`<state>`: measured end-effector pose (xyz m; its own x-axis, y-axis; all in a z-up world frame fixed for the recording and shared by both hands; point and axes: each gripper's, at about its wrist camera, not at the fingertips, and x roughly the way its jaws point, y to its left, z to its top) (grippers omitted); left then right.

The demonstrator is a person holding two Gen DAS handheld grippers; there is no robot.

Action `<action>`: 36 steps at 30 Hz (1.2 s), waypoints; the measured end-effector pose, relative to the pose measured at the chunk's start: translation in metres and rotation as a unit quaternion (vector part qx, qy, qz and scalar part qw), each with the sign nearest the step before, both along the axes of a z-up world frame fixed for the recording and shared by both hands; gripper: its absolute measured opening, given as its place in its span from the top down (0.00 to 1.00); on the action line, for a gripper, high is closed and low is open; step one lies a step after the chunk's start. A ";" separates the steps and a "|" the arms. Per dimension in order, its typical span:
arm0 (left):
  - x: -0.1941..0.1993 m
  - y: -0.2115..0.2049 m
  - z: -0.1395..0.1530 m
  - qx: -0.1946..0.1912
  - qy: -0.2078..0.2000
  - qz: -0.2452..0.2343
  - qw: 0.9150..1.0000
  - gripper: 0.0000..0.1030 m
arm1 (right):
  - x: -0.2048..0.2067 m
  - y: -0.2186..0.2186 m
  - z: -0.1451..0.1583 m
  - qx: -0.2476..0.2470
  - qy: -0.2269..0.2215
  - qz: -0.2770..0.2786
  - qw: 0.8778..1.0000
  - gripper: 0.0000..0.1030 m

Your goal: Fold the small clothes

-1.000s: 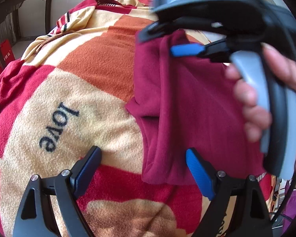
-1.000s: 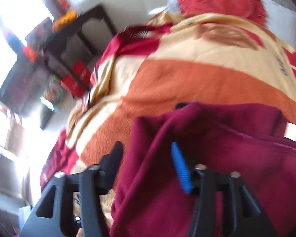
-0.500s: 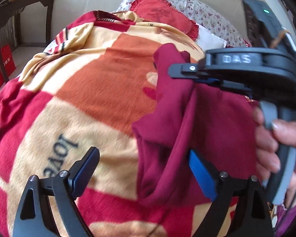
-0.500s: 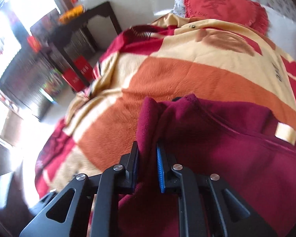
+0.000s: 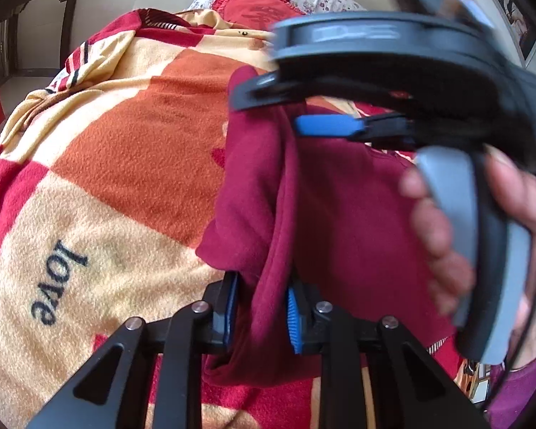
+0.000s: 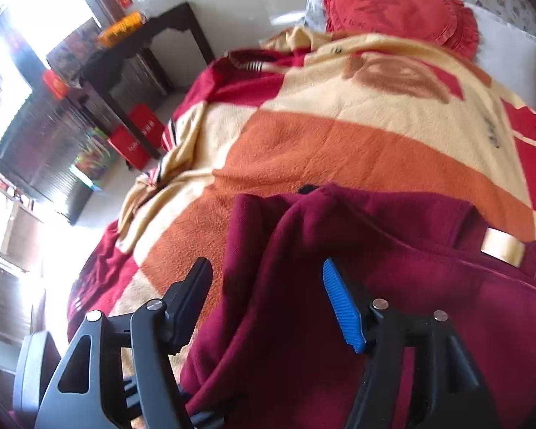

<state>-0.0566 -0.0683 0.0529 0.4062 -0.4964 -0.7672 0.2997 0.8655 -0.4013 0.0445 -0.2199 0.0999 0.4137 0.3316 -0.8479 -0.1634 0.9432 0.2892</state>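
A maroon fleece garment [image 5: 346, 214] lies bunched on a patterned blanket [image 5: 125, 143]. My left gripper [image 5: 262, 307] is shut on a fold of its near edge. My right gripper [image 6: 268, 286] is open, its jaws apart either side of a raised fold of the garment [image 6: 375, 250]. The right gripper [image 5: 278, 114] also shows in the left wrist view, above the cloth, with a hand [image 5: 446, 236] on its handle.
The blanket [image 6: 339, 143] covers a bed with a red heart cushion [image 6: 400, 10] and floral pillows at the head. A dark side table [image 6: 153, 46] and red boxes [image 6: 139, 136] stand on the floor to the left of the bed.
My left gripper has closed on the garment's edge. My right gripper was shut on the fold half a second ago and has opened and let it go.
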 end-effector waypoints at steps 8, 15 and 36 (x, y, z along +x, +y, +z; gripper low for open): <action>-0.005 -0.001 0.002 0.035 -0.004 0.003 0.999 0.49 | 0.007 0.015 -0.025 -0.038 0.015 -0.004 0.999 0.96; -0.009 -0.003 0.000 0.060 0.004 0.009 0.998 0.40 | -0.015 -0.014 -0.008 0.005 -0.013 -0.010 1.000 1.00; -0.040 -0.051 0.060 0.079 -0.059 -0.042 0.994 0.84 | -0.059 -0.064 0.040 0.018 -0.060 -0.024 0.998 1.00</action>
